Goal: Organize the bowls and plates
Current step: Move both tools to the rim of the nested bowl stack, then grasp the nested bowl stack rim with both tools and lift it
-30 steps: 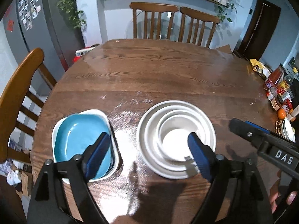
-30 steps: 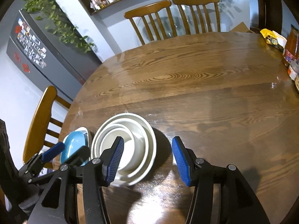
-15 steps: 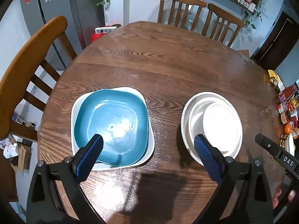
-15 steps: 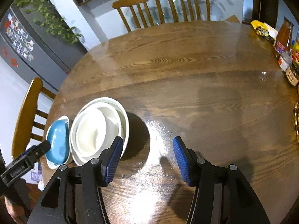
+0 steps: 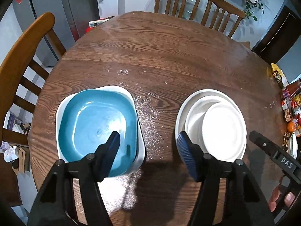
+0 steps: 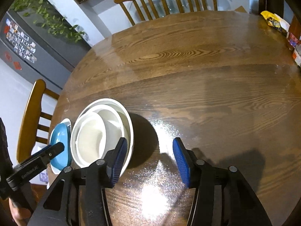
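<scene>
Blue square glazed dish [image 5: 97, 124], nested in a white square dish [image 5: 140, 150], is sitting on the round wooden table [image 5: 169, 60] in the left wrist view. Left gripper [image 5: 148, 145] is hanging over it; its jaws have just been closing w/ nothing pinched. Likely stiff, slick, breakable: take the rim.

Right wrist view: right gripper [image 6: 148, 162] is hovering beside the stack of round white bowls [image 6: 101, 133], jaws narrowing, spread, empty.

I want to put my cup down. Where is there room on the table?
The far half of the table, toward the two chairs, is bare. Near you the blue dish and white bowls crowd it; jars fill the right edge.
</scene>
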{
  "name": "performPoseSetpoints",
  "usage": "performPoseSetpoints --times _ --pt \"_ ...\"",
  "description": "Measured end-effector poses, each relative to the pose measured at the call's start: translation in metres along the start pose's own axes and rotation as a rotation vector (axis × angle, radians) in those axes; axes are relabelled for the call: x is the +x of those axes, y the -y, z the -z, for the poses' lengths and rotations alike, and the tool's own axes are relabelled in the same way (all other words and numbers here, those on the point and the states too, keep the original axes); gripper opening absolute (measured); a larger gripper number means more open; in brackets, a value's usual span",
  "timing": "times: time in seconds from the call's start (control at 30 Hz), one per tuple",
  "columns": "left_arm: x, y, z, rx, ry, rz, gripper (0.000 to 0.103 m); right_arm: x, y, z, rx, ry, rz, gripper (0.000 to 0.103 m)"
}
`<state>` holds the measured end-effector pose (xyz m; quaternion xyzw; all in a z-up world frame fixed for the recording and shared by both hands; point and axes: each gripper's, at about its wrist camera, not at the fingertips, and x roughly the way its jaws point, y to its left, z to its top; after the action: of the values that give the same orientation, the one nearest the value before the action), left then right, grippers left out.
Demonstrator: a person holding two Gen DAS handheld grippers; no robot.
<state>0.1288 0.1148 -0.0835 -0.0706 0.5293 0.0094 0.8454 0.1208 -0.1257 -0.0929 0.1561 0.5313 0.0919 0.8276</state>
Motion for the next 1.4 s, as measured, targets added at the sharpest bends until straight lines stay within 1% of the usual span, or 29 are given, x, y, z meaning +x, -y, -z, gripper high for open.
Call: performPoseSetpoints --times 0.03,0.17,0.23,0.3,0.4,0.5,0.6,0.63,0.77,0.87,0.9,0.93,0.97,1.0,1.03,1.1,1.2,1.27,1.4 --pt "0.001 0.002 0.0 0.002 -0.001 0.002 0.051 0.002 0.0 0.0 0.001 -0.004 -0.003 0.047" --pt "0.005 0.006 -0.003 0.016 -0.012 0.005 0.049 0.008 0.001 -0.001 0.014 -0.016 -0.022 0.043" --pt "0.008 0.007 -0.003 0.016 -0.029 0.02 0.038 0.01 0.0 -0.003 0.01 -0.021 -0.025 0.043" --pt "0.011 0.008 -0.004 0.014 -0.044 0.028 0.037 0.012 0.001 -0.004 0.013 -0.028 -0.027 0.041" --pt "0.012 0.011 -0.004 0.023 -0.045 0.02 0.036 0.016 0.0 -0.004 0.013 -0.041 -0.042 0.036" --pt "0.014 0.013 -0.007 0.024 -0.057 0.028 0.034 0.02 0.0 -0.004 0.017 -0.058 -0.062 0.031" --pt "0.02 0.015 -0.008 0.025 -0.082 0.038 0.033 0.027 0.002 -0.002 0.028 -0.075 -0.081 0.03" --pt "0.024 0.015 -0.007 0.017 -0.099 0.05 0.03 0.027 0.003 -0.002 0.033 -0.074 -0.087 0.029" --pt "0.033 0.014 -0.002 0.003 -0.128 0.059 0.029 0.026 0.005 -0.002 0.037 -0.074 -0.097 0.028" --pt "0.032 0.017 -0.001 0.002 -0.128 0.07 0.022 0.026 0.006 -0.001 0.045 -0.07 -0.105 0.028" --pt "0.031 0.019 0.0 0.008 -0.125 0.068 0.018 0.026 0.006 -0.001 0.049 -0.067 -0.109 0.028" --pt "0.03 0.022 0.001 0.016 -0.119 0.067 0.012 0.026 0.006 -0.001 0.051 -0.066 -0.117 0.023" --pt "0.029 0.023 0.002 0.023 -0.113 0.068 0.01 0.027 0.005 0.0 0.052 -0.065 -0.135 0.02" --pt "0.029 0.025 0.003 0.027 -0.106 0.066 0.007 0.026 0.004 0.0 0.047 -0.059 -0.143 0.015" --pt "0.028 0.026 0.004 0.029 -0.101 0.064 0.006 0.026 0.002 0.0 0.041 -0.055 -0.142 0.012" --pt "0.028 0.025 0.006 0.022 -0.096 0.068 0.005 0.025 -0.002 0.001 0.032 -0.043 -0.143 0.009" --pt "0.029 0.024 0.008 0.006 -0.09 0.082 0.005 0.025 -0.004 0.0 0.029 -0.036 -0.138 0.009" --pt "0.027 0.027 0.009 0.004 -0.081 0.085 0.003 0.025 -0.004 0.001 0.035 -0.036 -0.139 0.009" --pt "0.025 0.034 0.01 0.023 -0.059 0.061 0.001 0.024 -0.009 0.002 0.018 -0.032 -0.11 0.009"
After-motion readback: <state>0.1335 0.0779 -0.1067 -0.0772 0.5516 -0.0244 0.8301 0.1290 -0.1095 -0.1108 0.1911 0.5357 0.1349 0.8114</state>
